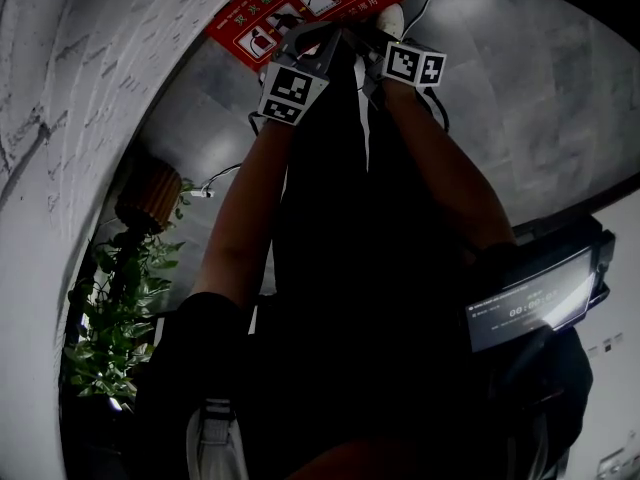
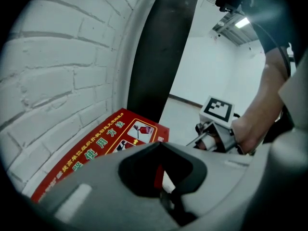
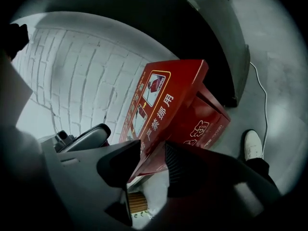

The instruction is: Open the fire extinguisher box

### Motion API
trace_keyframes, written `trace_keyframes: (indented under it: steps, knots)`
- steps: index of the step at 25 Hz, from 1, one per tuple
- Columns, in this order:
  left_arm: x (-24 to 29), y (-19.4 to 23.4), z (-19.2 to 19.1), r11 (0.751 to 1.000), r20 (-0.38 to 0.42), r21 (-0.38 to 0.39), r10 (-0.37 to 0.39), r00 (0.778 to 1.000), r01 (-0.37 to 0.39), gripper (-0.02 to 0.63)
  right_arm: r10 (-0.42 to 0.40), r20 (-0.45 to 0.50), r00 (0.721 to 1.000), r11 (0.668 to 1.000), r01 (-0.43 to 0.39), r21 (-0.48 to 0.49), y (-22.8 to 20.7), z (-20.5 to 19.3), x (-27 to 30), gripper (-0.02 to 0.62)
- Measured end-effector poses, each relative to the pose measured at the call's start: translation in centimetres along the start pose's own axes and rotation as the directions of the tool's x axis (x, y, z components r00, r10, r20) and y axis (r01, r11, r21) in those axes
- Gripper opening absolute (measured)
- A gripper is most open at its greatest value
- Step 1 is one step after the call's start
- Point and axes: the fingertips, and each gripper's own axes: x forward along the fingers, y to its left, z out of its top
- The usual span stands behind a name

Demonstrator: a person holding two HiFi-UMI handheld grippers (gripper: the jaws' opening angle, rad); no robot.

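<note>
One stiff, smooth-painted, probably light lid [image 3: 161, 97] on the fire extinguisher box [image 3: 208, 125]: lies just ahead of the right gripper [image 3: 153, 150], near edge between jaws spread wide and not pressing, left gripper [image 2: 161, 147] alongside with jaws pinched together; wants a square pinch on that free edge.

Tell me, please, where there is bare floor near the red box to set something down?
Widest bare floor lies right of the red box, crossed by a thin cable. A smaller patch sits between box and potted plant, along the brick wall. The box front is crowded by the left gripper and right gripper.
</note>
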Motion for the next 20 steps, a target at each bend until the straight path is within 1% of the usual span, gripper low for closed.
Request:
trace_keyframes:
  steps: [8, 11, 12, 16, 20]
  knots:
    - [0.2, 0.5, 0.0, 1.000, -0.009, -0.001, 0.000, 1.000, 0.000, 0.002, 0.009, -0.021, 1.000, 0.997, -0.008, 0.073, -1.2, -0.3, 0.9, 0.155]
    - [0.1, 0.1, -0.1, 1.000, -0.004, -0.010, -0.004, 1.000, 0.003, 0.002, 0.032, -0.019, 0.999, 0.995, -0.030, 0.090, -1.2, -0.2, 0.9, 0.136]
    - [0.0, 0.0, -0.2, 1.000, -0.004, -0.013, -0.002, 1.000, 0.002, 0.002, 0.041, -0.018, 0.999, 0.995, -0.040, 0.091, -1.1, -0.2, 1.0, 0.114]
    - [-0.4, -0.1, -0.4, 0.999, -0.003, -0.031, 0.008, 1.000, -0.008, 0.002, 0.047, -0.021, 0.999, 0.996, -0.045, 0.083, -0.7, 0.0, 0.8, 0.107]
    - [-1.6, -0.4, 1.4, 0.999, 0.033, -0.049, 0.020, 0.999, -0.018, 0.002, 0.062, -0.039, 0.997, 0.996, -0.059, 0.059, 0.7, 0.2, 0.0, 0.106]
